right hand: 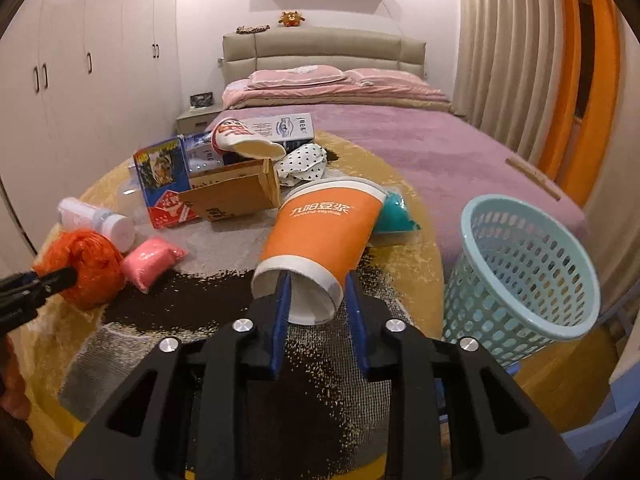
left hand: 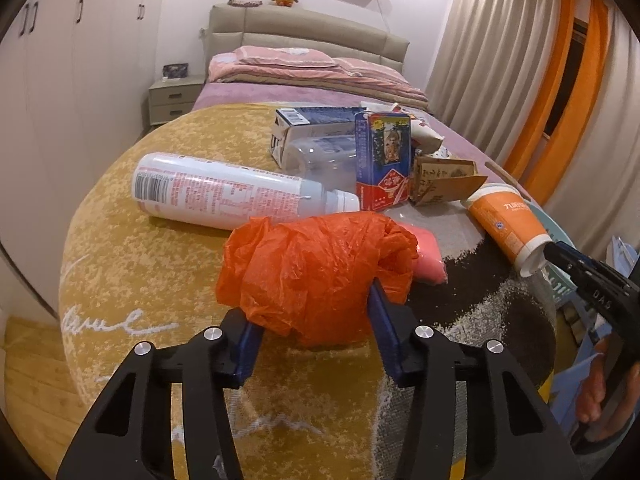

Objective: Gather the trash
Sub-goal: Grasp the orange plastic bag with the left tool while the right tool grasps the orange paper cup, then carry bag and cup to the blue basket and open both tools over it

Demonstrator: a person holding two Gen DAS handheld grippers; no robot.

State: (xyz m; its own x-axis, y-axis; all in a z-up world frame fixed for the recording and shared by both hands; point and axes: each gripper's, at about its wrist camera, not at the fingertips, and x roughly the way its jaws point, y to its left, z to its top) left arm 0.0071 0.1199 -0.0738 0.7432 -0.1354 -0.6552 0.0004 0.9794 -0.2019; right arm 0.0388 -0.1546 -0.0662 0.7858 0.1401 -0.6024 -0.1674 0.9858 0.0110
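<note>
My left gripper (left hand: 312,312) is shut on a crumpled orange plastic bag (left hand: 316,268), which also shows in the right wrist view (right hand: 86,266) at the left. My right gripper (right hand: 316,292) is shut on the base of an orange paper cup (right hand: 320,236) lying on its side; the cup also shows in the left wrist view (left hand: 508,224). A light blue mesh basket (right hand: 524,276) stands at the right, tilted. Both grippers are over a round rug-covered table (left hand: 140,272).
On the table lie a white spray can (left hand: 232,192), a pink packet (right hand: 150,260), a blue-red carton (right hand: 164,188), a cardboard box (right hand: 236,196), a milk carton (left hand: 316,124), a teal packet (right hand: 394,216) and crumpled wrappers. A bed with pink bedding (right hand: 400,140) lies behind.
</note>
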